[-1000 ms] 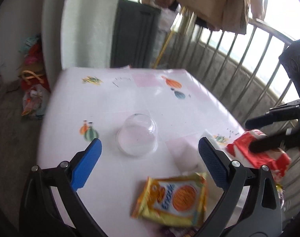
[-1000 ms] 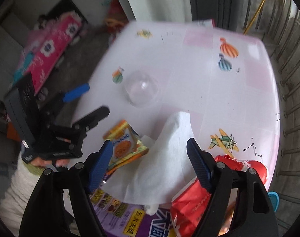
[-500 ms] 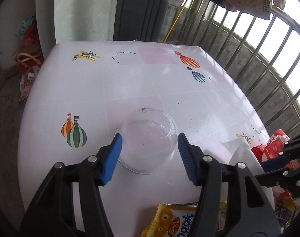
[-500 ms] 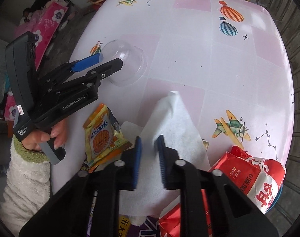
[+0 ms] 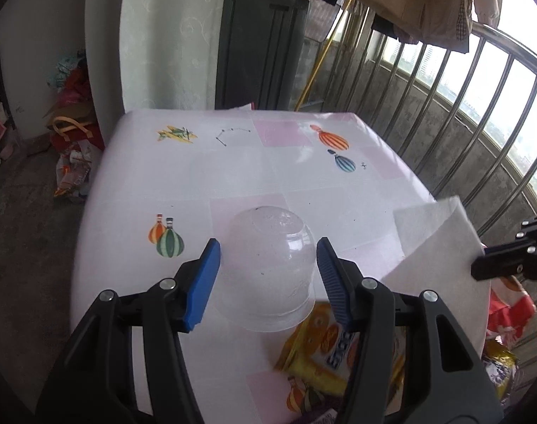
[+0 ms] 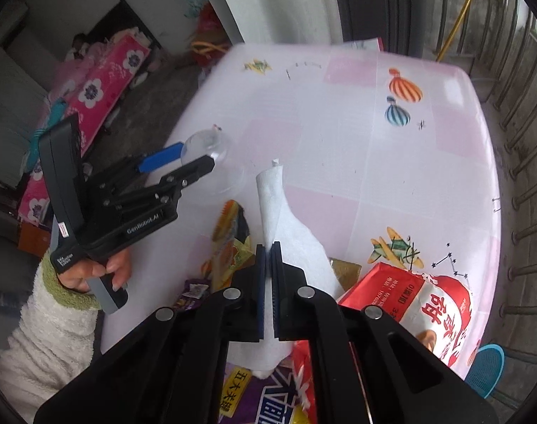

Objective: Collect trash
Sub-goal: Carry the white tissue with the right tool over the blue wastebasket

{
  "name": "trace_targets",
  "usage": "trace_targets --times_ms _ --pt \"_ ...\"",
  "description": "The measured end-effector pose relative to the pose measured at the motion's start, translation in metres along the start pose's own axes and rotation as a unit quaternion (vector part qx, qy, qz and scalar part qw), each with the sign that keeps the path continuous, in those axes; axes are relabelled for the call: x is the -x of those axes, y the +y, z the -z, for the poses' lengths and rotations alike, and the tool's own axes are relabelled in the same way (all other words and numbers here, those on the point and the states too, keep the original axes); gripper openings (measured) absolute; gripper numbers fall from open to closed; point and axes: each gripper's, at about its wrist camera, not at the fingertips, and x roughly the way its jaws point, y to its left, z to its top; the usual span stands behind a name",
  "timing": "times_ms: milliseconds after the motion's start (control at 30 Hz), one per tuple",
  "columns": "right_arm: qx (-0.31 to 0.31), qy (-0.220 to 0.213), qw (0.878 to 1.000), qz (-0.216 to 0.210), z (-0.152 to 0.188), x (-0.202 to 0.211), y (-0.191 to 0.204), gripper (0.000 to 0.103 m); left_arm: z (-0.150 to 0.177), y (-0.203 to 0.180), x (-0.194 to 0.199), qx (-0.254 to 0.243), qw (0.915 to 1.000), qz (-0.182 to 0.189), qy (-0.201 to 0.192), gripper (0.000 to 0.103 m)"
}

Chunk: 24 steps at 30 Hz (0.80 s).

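Observation:
An upturned clear plastic cup [image 5: 268, 282] sits between the blue pads of my left gripper [image 5: 268, 243], which press on both its sides. Its rim hangs a little above the table, over a yellow snack packet [image 5: 325, 346]. In the right wrist view the cup [image 6: 211, 145] shows in the left gripper [image 6: 194, 155], held by a hand in a white fleecy sleeve. My right gripper [image 6: 267, 245] is shut on a white tissue [image 6: 272, 194], which stands up from the pads. The tissue [image 5: 434, 240] hangs at the right in the left wrist view.
The round table [image 5: 233, 176] has a pink-and-white printed cover. A red snack bag [image 6: 420, 300] and a purple packet [image 6: 268, 395] lie at its near edge. A metal railing [image 5: 480, 141] runs along the right. A dark cabinet [image 5: 261, 46] stands behind, and a blue basket [image 6: 487, 367] is on the floor.
The left gripper went from wide open to closed around the cup and raised it. The right gripper shut on the tissue and lifted it off the table.

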Motion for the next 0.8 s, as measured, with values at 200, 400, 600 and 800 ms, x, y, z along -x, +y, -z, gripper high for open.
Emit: trace_targets --times_ms 200,400,600,800 --pt "0.017 -0.06 0.998 -0.005 0.005 0.045 0.019 0.003 0.002 -0.018 0.062 -0.02 0.9988 -0.023 -0.039 0.053" --pt "0.028 -0.114 0.993 -0.008 0.022 0.099 0.032 0.003 0.007 -0.045 0.126 -0.038 0.9958 -0.027 -0.078 0.052" --pt "0.022 -0.162 0.986 -0.008 0.047 0.153 0.032 0.003 0.017 -0.08 0.179 -0.052 0.9935 -0.011 -0.101 0.052" --pt "-0.014 -0.206 0.978 -0.013 0.088 0.199 0.008 0.003 0.031 -0.121 0.212 -0.064 0.9917 0.031 -0.107 0.052"
